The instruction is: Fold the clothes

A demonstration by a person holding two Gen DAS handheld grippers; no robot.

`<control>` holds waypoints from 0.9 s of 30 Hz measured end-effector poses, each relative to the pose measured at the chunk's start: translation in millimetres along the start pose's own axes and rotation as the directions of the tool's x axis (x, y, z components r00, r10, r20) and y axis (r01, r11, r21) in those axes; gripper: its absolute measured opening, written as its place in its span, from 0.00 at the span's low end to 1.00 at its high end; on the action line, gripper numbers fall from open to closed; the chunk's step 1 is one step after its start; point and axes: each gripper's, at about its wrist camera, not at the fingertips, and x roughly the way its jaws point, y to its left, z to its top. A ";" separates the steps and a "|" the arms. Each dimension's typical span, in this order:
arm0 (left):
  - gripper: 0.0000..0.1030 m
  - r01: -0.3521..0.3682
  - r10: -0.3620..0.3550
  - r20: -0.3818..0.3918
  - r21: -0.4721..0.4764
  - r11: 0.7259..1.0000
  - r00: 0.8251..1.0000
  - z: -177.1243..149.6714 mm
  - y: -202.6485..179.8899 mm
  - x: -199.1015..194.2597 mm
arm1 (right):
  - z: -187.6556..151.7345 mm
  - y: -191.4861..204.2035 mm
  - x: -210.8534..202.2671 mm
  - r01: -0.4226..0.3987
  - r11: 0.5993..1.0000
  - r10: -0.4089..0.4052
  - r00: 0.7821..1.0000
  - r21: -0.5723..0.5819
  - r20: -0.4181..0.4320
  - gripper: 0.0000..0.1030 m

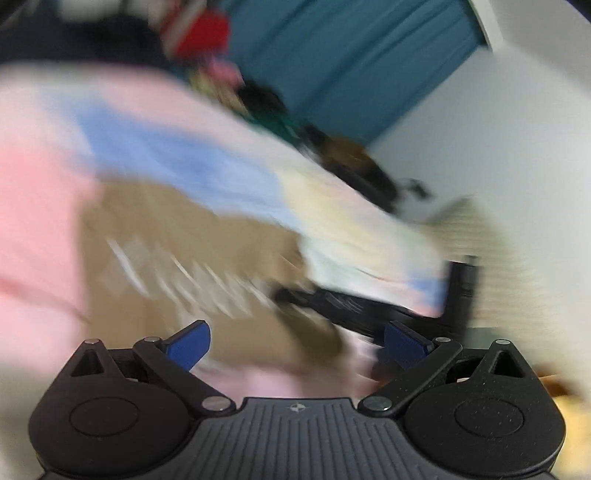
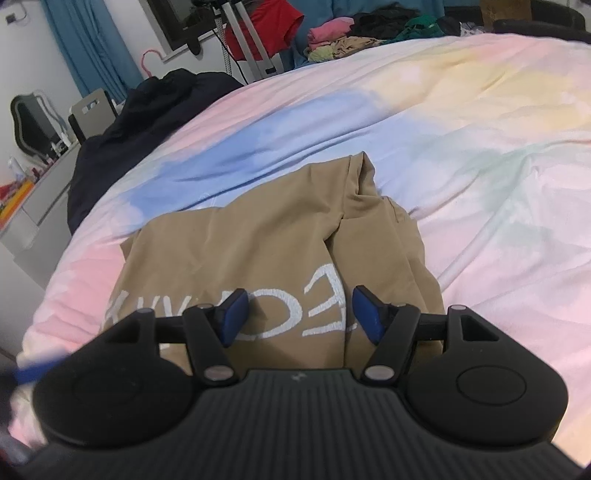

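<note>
Tan fabric with white lettering, one garment (image 2: 236, 251), lies on the pastel bedspread (image 2: 461, 147) directly ahead of both tools, one side panel already lapped over its right part so a long crease runs up the middle. Whether more folds are due or this is nearly its finished shape, the views do not settle. The right gripper (image 2: 297, 314) hovers just above the lettering with its jaws parted wide and nothing between them; the left gripper (image 1: 297, 343) likewise has its jaws spread wide and empty, over the near edge of the same garment, though its view is heavily smeared by motion. Risks as I judge them: the lapped panel sits loose, so a nip that catches only the top layer could drag it open again; a nip that also gathers the soft bedspread would lift bedding with the cloth and skew any fold; and a fast-moving left tool may land off the hem. Counted: one tan garment in front, one dark garment (image 2: 122, 140) draped at the bed's left edge, one mixed heap of clothes (image 2: 369, 35) at the far side, and two grippers.
</note>
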 end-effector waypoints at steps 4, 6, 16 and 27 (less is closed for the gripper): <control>0.96 -0.047 0.030 -0.105 -0.165 0.985 0.994 1.9 31.4 29.2 | 0.0 -0.8 -0.9 -0.004 1.000 0.004 1.000 0.012 0.001 0.63; 0.87 -0.101 0.071 -0.123 -0.259 0.961 0.990 3.9 51.7 37.4 | 0.4 -1.9 -1.1 -0.007 1.000 0.007 1.000 0.023 0.001 0.63; 0.79 0.080 -0.038 0.111 -0.399 0.913 0.993 10.3 67.1 13.3 | 4.7 -10.5 -2.1 -0.032 0.995 0.031 0.999 0.100 0.006 0.63; 0.55 -0.082 0.095 0.001 -0.504 0.860 0.995 6.1 86.1 34.4 | 8.5 -22.3 -5.7 -0.078 0.972 0.077 0.997 0.222 0.015 0.63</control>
